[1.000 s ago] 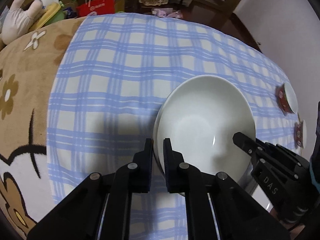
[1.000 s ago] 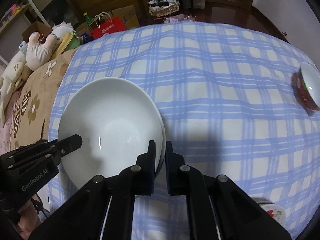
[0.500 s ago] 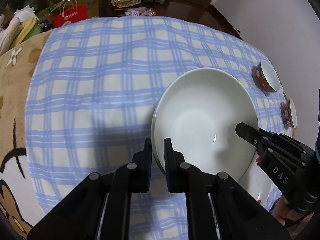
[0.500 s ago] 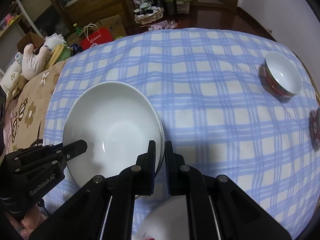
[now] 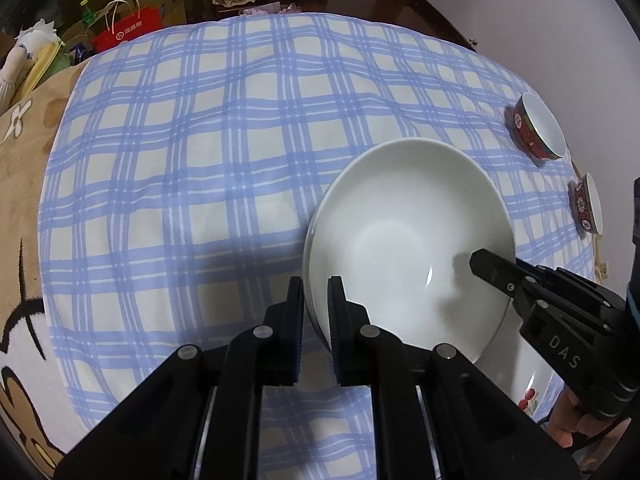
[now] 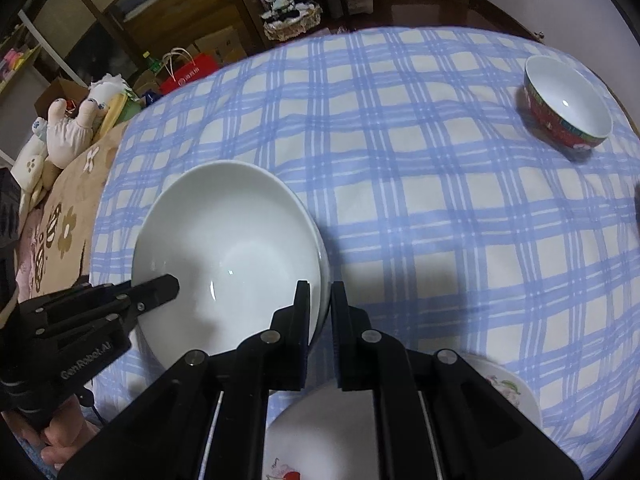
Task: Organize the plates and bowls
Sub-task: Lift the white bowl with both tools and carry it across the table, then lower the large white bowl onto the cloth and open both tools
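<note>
Left tongs (image 5: 315, 296): pinching the left rim of the stacked white plates (image 5: 408, 240), one finger inside the dish, one outside.
Right tongs (image 6: 320, 300): pinching the opposite rim of the same stack; both point steeply down.
Stack: two deep white plates nested, held between the two tongs above the checked cloth (image 5: 224, 152), apparently clear of it, near the front edge.
Doing it well: I judge this a two-handed carry; both tongs should travel together and level, since any spreading apart or twist could slip a thin glazed rim or shift the upper plate on the lower.
Target, likely: the flowered plate (image 6: 508, 392) just below the right tongs; lower straight and centred before letting go.
Edges: the cloth's front edge lies right beside the flowered plate, so little margin there.
Open room: wide bare cloth ahead; the red bowl (image 6: 568, 104) and a second red bowl (image 5: 588, 210) sit well apart at the far right edge.
</note>
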{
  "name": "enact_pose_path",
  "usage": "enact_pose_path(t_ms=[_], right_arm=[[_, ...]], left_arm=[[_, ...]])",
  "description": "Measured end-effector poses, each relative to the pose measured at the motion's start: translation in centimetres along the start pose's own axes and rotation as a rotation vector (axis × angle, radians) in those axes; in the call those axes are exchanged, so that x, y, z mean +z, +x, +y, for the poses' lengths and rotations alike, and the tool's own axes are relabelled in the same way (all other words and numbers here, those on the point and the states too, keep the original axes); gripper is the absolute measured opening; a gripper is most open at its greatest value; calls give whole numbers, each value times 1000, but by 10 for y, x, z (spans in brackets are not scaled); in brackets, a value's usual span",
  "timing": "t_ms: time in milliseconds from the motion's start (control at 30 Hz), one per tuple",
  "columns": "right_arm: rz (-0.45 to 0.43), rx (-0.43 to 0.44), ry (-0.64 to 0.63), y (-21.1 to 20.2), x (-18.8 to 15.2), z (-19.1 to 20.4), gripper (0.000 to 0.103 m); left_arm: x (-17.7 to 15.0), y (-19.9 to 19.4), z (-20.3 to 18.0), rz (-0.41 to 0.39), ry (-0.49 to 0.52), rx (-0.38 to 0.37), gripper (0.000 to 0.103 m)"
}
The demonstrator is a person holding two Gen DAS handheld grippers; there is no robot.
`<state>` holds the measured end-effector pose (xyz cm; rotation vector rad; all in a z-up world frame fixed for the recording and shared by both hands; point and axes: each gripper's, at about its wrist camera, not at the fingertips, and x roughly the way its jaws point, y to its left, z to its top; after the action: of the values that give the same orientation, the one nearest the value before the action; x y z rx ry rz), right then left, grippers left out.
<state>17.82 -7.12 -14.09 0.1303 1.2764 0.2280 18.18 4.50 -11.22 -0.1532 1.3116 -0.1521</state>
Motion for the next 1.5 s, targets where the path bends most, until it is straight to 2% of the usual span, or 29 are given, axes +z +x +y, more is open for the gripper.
enact_pose_path(t_ms=[400, 1133, 1367, 1500], right_arm=[[2, 1, 16, 3, -5, -3, 10], [-1, 9, 49, 2, -9, -4, 11], [-9, -9, 18, 1, -7, 0, 12], [-14, -10, 20, -2, -7, -1, 13]], left_arm=[[-1, 6, -4, 16, 25, 20, 11], [1, 7, -4, 27, 37, 11, 11], [0, 7, -5, 32, 48, 10, 17], [2, -3, -1, -8, 52, 20, 20]])
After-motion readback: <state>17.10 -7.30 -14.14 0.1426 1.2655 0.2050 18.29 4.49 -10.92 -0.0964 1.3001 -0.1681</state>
